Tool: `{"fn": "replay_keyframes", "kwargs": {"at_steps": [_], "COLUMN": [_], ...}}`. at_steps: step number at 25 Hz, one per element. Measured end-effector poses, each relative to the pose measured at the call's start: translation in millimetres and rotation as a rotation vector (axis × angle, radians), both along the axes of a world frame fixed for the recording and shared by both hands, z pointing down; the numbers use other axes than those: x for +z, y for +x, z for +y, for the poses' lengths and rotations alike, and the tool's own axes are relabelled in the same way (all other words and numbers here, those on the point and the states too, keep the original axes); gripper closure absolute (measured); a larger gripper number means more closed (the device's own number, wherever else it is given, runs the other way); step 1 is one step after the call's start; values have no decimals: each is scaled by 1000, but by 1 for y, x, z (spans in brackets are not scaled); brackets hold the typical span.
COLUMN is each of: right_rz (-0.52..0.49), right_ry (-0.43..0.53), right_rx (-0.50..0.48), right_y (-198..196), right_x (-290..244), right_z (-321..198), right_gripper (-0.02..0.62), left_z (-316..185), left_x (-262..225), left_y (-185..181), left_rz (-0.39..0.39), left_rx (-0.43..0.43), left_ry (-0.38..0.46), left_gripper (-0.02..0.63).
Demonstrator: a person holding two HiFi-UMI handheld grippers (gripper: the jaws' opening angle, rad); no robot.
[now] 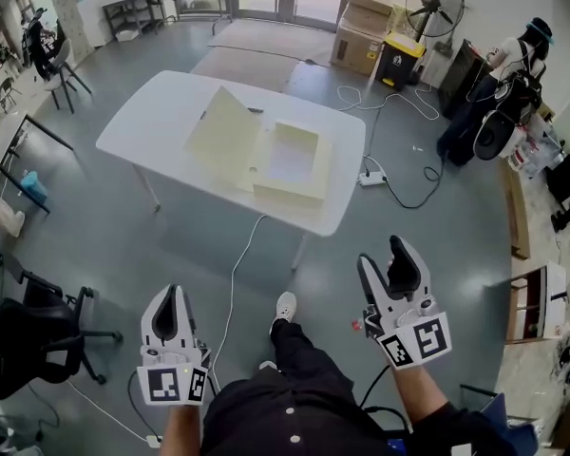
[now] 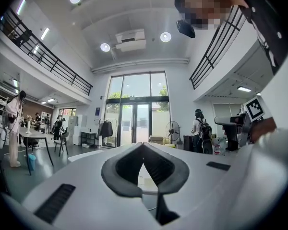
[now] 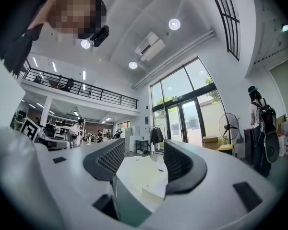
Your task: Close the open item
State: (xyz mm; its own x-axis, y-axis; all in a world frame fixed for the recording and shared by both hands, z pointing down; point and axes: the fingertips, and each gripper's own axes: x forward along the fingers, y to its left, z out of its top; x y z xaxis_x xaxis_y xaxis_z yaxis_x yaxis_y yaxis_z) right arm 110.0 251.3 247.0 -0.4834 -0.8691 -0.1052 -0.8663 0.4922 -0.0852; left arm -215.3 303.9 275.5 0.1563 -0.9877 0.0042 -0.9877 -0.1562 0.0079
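Cream box [image 1: 290, 160] is lying open mid white tabletop [image 1: 142, 126], far off; right claw [image 1: 382, 252] is gaping empty, framing it; left claw [image 1: 171, 293] is pressing together.

The floor [image 1: 171, 245] on the table's [image 1: 157, 122] near side is open, crossed only by a thin cable [image 1: 234, 278] that runs from the table's near edge. The table's left end is bare. The box [image 1: 287, 193] fills its right half, with the lid [image 1: 223, 131] tilted up over the middle. A power strip [image 1: 370, 177] lies right of the table, and a chair [image 1: 33, 335] stands well to its near left.
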Motion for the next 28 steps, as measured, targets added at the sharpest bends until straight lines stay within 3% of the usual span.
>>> {"fn": "replay_keyframes", "kwargs": {"at_steps": [14,18,28], "right_rz": [-3,18,32], "right_ry": [-62,-60,-46], "right_rx": [10,-43,-154], "right_y": [-8,-13,-22], "right_x": [22,16,11], "right_z": [-145,-188,-257], "right_gripper": [402,339,351], "left_z": [-137,-180,-243], "left_x": [9,-4,-7], "left_y": [-16,-17,-16], "left_rz": [-21,-27,-28], "left_rx": [-46,-60,-105], "left_ry": [-26,-13,-3], "left_gripper": [589,589,589]}}
